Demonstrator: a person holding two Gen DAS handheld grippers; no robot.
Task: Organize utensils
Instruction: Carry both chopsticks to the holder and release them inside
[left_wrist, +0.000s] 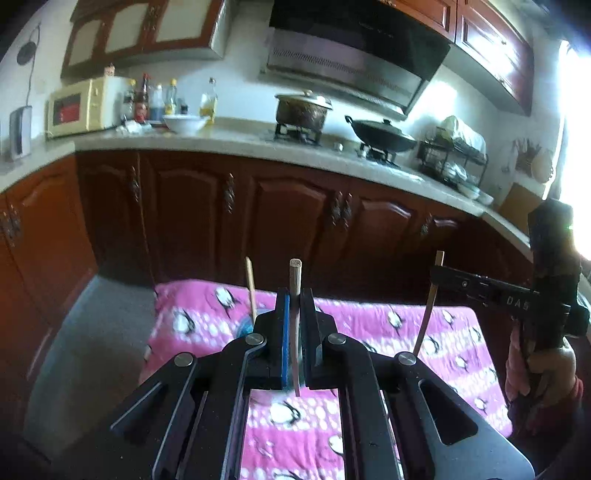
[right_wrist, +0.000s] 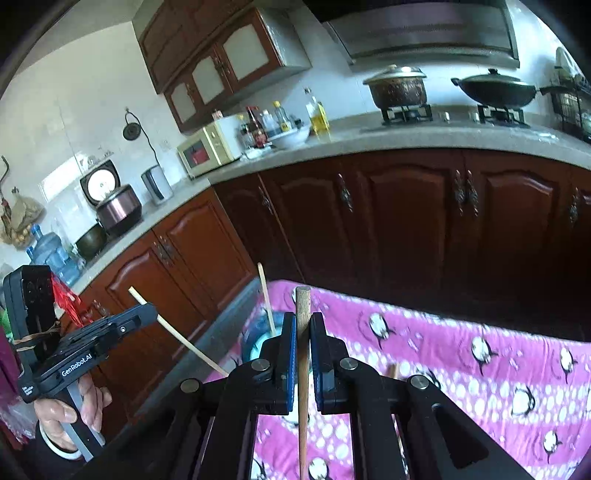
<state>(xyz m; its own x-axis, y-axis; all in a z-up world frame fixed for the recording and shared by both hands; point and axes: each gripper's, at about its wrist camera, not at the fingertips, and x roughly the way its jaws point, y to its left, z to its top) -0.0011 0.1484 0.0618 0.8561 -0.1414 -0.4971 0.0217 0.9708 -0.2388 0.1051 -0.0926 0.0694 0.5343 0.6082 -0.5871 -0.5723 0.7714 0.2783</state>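
Note:
My left gripper is shut on a pale wooden chopstick that stands upright between its blue pads, above the pink penguin blanket. My right gripper is shut on a second wooden chopstick, also upright. Each gripper shows in the other's view: the right one at the right edge with its chopstick, the left one at the left with its chopstick. A third chopstick stands in a blue-rimmed container just beyond both grippers; it also shows in the right wrist view.
Dark red kitchen cabinets run behind the blanket under a stone counter with a microwave, bottles, a white bowl, a pot, a wok and a dish rack. Grey floor lies left of the blanket.

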